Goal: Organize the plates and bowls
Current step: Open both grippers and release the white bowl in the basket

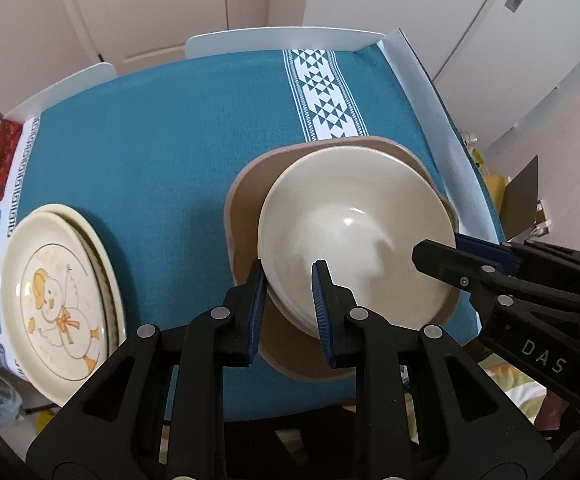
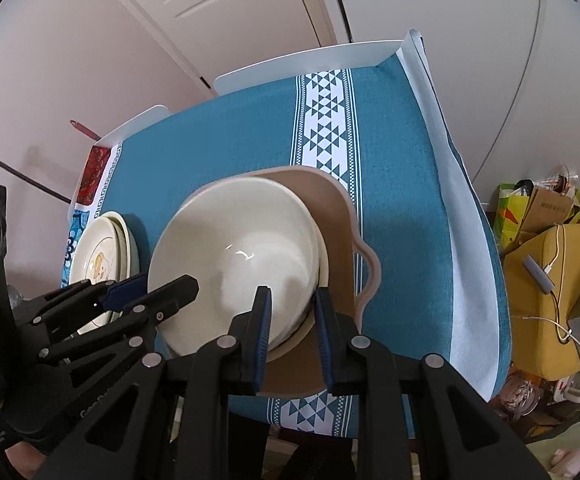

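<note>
Gripping the cream bowl point(image 1: 354, 240) from two sides: left gripper point(image 1: 290, 296) has its blue-padded fingers point(image 1: 322, 300) narrowed onto the near-left rim, one pad inside the bowl, one outside against the wall. Right gripper point(image 2: 290, 320) is clamped the same way on the near-right rim, one of its fingers point(image 2: 263, 320) inside, the other outside. Both grippers point steeply down at the table point(image 1: 149, 152); in the left wrist view the right gripper comes in from the right edge with its tip at the bowl's rim, and in the right wrist view the left one comes in from the left. The bowl looks nested on another cream bowl, whose rim point(image 2: 324, 264) shows just under it, and the stack sits on a tan wavy-edged mat point(image 1: 245, 200) over the teal tablecloth point(image 2: 402, 160), near the table's front edge. A stack of cream plates point(image 1: 57, 292), the top one printed with a yellow duck, lies to the left on the cloth, apart from the mat. A white patterned band point(image 1: 326, 96) runs across the cloth behind the bowl. White chair backs point(image 1: 281, 36) stand past the far edge. Yellow bags and boxes point(image 2: 546, 256) sit on the floor to the right of the table.
</note>
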